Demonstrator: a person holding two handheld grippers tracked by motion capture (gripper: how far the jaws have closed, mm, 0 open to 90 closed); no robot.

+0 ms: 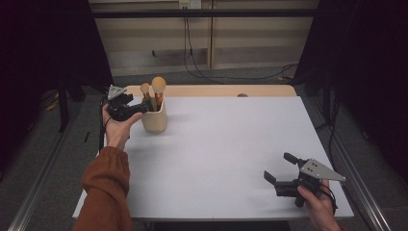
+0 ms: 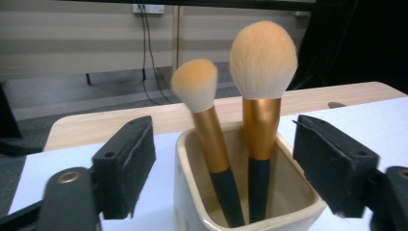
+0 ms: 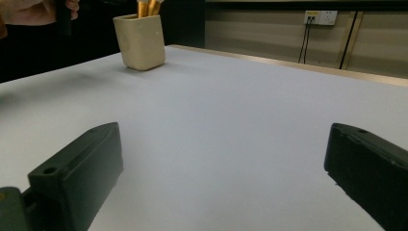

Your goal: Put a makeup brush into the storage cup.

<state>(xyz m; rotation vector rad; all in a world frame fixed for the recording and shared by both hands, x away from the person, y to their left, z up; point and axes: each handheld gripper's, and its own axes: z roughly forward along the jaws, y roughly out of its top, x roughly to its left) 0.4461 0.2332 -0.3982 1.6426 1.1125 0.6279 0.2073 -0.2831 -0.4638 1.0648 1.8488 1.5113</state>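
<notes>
A cream cup stands at the white table's far left and holds two makeup brushes with gold ferrules and pale orange heads. The larger brush stands upright, while the smaller one leans left. My left gripper sits at the cup's rim, open. In the left gripper view my left gripper has its jaws spread on either side of the cup, touching neither brush. My right gripper rests open near the table's front right with nothing between its jaws. In the right gripper view the cup lies far off.
The white table top lies over a wooden board that shows along the far edge. Cables hang from a wall socket behind it. Dark curtains flank both sides.
</notes>
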